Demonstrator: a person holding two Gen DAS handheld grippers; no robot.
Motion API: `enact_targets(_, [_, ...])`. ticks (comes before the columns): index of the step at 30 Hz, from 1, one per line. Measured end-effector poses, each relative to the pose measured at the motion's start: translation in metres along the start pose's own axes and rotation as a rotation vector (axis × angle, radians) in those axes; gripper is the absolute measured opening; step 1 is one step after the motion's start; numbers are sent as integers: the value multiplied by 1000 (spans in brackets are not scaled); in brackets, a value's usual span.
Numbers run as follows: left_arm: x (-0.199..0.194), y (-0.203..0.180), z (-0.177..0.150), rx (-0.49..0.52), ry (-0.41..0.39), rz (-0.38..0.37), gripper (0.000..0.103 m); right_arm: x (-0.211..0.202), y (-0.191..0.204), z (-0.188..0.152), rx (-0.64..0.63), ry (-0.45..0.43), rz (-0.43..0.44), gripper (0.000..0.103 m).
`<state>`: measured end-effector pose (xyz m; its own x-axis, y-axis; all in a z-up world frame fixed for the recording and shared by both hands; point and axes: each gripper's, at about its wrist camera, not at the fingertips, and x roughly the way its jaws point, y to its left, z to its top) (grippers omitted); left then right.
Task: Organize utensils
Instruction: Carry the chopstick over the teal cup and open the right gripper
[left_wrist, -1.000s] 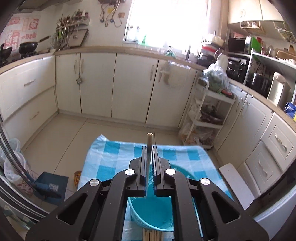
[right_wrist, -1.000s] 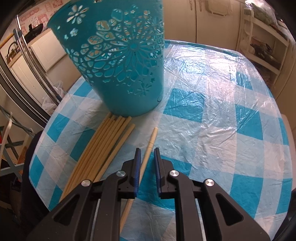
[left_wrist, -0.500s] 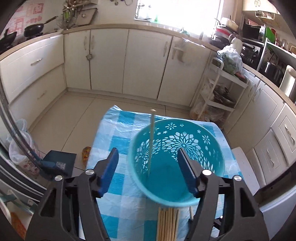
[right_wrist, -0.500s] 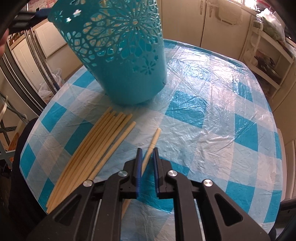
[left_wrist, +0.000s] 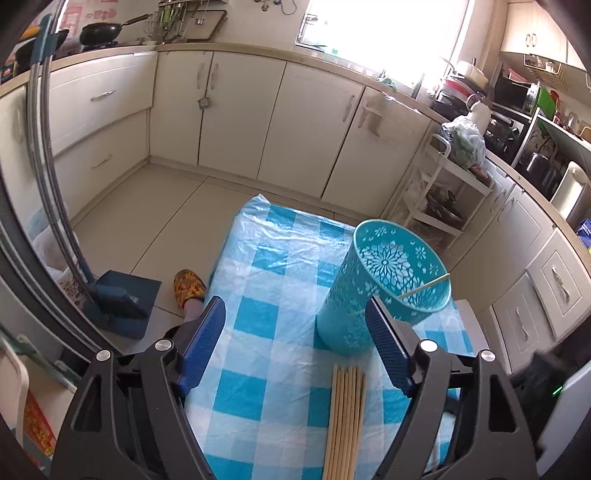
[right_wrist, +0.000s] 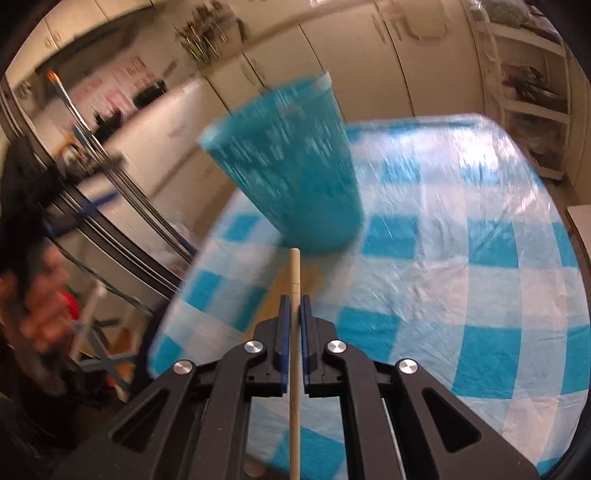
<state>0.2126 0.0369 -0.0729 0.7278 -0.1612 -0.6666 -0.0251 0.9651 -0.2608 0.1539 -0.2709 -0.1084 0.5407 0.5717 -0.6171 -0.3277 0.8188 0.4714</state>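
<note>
Right claw (right_wrist: 292, 306) grips one chopstick (right_wrist: 294, 280); left claw (left_wrist: 293, 321), its jaws just opening, holds nothing. Only the left view shows a chopstick inside the basket (left_wrist: 384, 291). No writing legible.

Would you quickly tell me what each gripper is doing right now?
Left gripper: open, empty, jaws just opened.
Right gripper: shut on a chopstick.

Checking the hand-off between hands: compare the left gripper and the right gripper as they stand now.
The left gripper is open, its blue fingers spread wide and empty after just opening; the right gripper is shut on a chopstick. The left sits beside the teal basket, near the chopstick bundle; the right holds its chopstick above the checked tablecloth. Both point downward toward the table.
</note>
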Motion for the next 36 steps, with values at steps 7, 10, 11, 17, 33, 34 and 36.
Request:
enact_targets(7, [2, 12, -27, -18, 64, -1, 77, -50, 49, 80, -46, -297, 121, 6])
enact_targets(10, [5, 13, -35, -23, 88, -8, 77, -48, 62, 113, -45, -413, 116, 6])
enact_targets(11, [6, 13, -36, -22, 93, -10, 77, -47, 62, 123, -40, -456, 98, 6])
enact_targets(17, [4, 7, -40, 0, 83, -9, 78, -18, 55, 156, -17, -596, -36, 6])
enact_targets(33, [-13, -19, -46, 108, 8, 66, 82, 5, 50, 116, -72, -495, -167, 7])
enact_targets(34, [-15, -21, -47, 116, 0, 72, 82, 3, 51, 112, -79, -492, -167, 7])
enact_targets(36, [-19, -25, -49, 132, -13, 85, 83, -7, 57, 100, -89, -490, -166, 7])
